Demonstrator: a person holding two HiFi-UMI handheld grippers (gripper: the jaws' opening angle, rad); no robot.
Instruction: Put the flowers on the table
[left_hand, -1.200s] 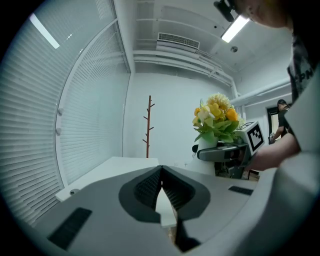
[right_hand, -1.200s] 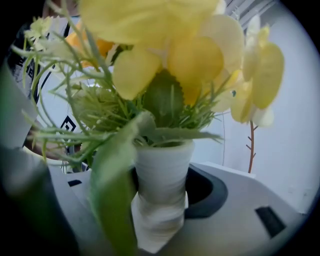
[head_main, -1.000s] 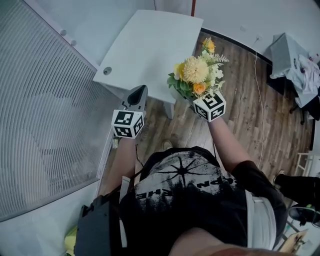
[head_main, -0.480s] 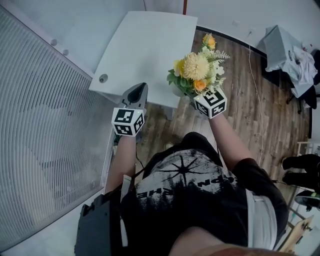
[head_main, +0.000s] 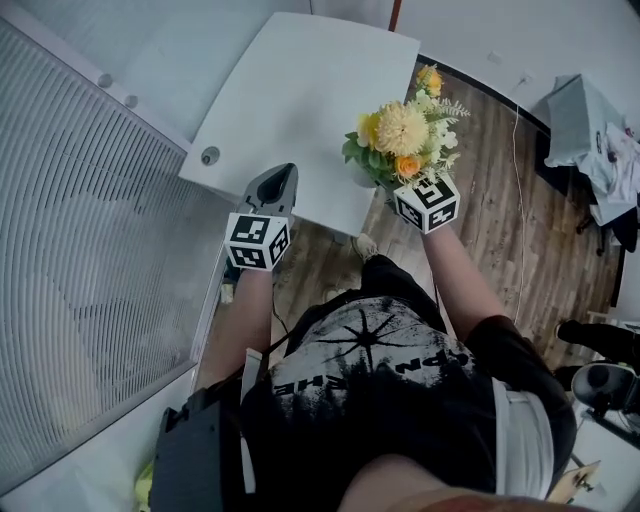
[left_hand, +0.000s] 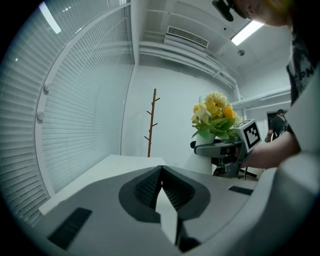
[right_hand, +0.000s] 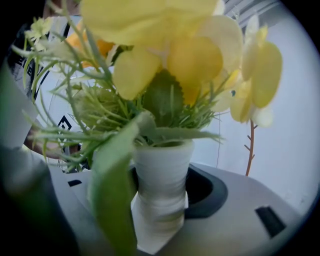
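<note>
A bunch of yellow, orange and white flowers (head_main: 403, 140) stands in a small white vase (right_hand: 162, 182). My right gripper (head_main: 388, 192) is shut on that vase and holds it upright in the air, just over the near right edge of the white table (head_main: 290, 100). The blooms (right_hand: 170, 55) fill most of the right gripper view. My left gripper (head_main: 272, 188) is held at the table's near edge, its jaws shut with nothing between them. In the left gripper view the flowers (left_hand: 215, 114) and the right gripper (left_hand: 226, 148) show off to the right.
A blind-covered window wall (head_main: 70, 250) runs along the left. A wooden coat stand (left_hand: 151, 121) rises behind the table. On the wood floor (head_main: 500, 200) at the right stands a grey chair with clothes (head_main: 590, 130), and a thin cable (head_main: 517, 170) trails across the floor.
The person has stepped closer to the table. The right gripper with the flowers has moved forward, over the table's near edge. The left gripper keeps its place beside it.
</note>
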